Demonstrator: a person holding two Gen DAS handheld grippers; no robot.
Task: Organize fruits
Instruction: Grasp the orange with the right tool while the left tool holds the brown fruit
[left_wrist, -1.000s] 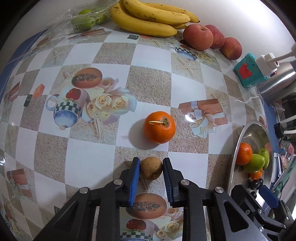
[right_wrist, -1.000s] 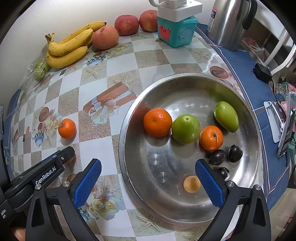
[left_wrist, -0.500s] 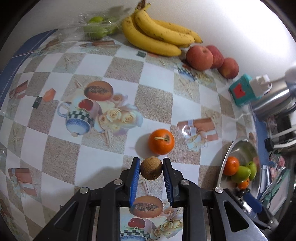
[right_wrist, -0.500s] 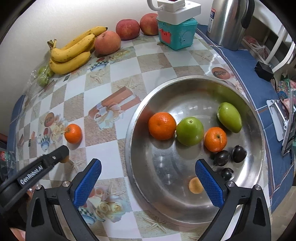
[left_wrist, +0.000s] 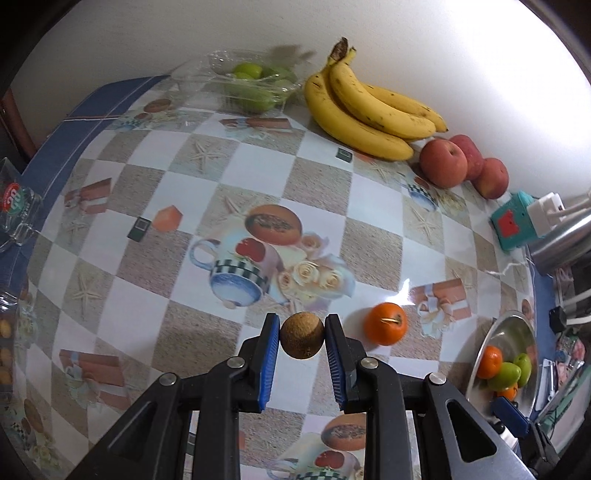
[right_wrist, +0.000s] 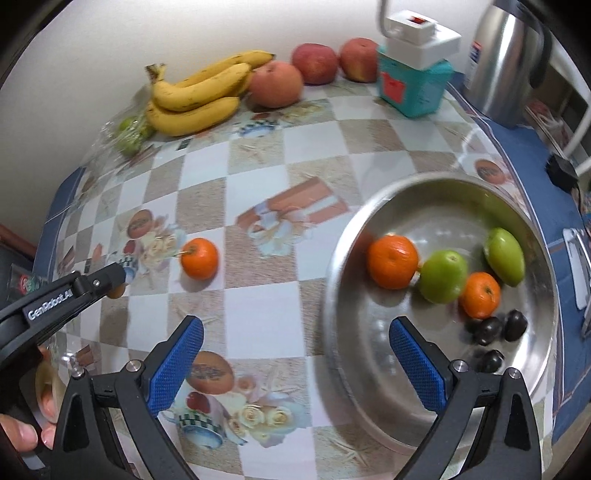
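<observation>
Left gripper (left_wrist: 302, 339) is clamped on a small brown fruit (left_wrist: 302, 339), clear of the tablecloth (left_wrist: 258, 170). Right gripper (right_wrist: 295, 352) hangs wide, empty. Metal bowl (left_wrist: 480, 354) sits at four o'clock of the held fruit. Recommended: carry level past the loose orange (left_wrist: 385, 324), lower inside the rim, then release gently to prevent rolling.

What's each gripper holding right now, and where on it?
The left gripper holds the small brown round fruit, its blue jaws pressed on the fruit's two opposite sides. The right gripper holds nothing; its jaws stand wide open.
</observation>
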